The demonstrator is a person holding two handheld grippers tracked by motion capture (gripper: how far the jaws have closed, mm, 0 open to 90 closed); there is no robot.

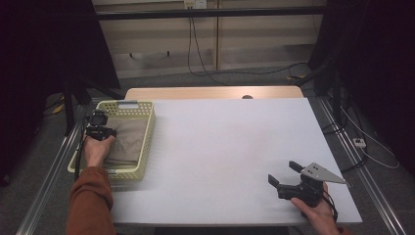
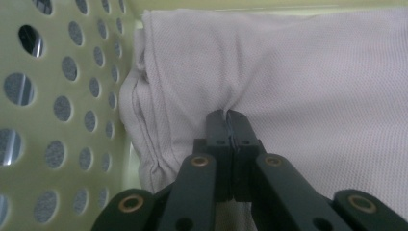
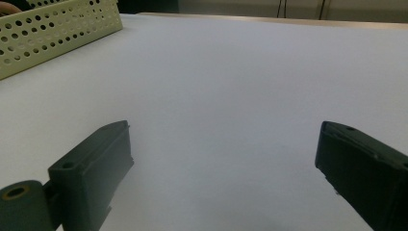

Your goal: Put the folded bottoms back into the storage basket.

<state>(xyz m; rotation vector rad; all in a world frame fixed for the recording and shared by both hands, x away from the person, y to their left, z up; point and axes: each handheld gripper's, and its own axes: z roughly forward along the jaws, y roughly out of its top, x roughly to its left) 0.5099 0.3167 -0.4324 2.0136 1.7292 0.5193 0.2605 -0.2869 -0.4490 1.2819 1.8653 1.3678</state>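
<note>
Right gripper [image 1: 284, 174]: sat low on the white table [image 1: 225, 147] near its right front corner, jaws wide apart, nothing between them.
Left gripper [image 2: 226, 120]: was down in the yellow basket [image 1: 147, 132], jaws pinched together on a fold of cloth.
Cloth [image 2: 308, 82]: lay folded inside the basket, at the table's left edge.

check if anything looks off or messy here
Nothing stands out. The folded cloth lies neatly inside the yellow basket, with the left tool shut on a pinch of its fabric. The right tool rests open on the bare white table. No spills or damage.
</note>
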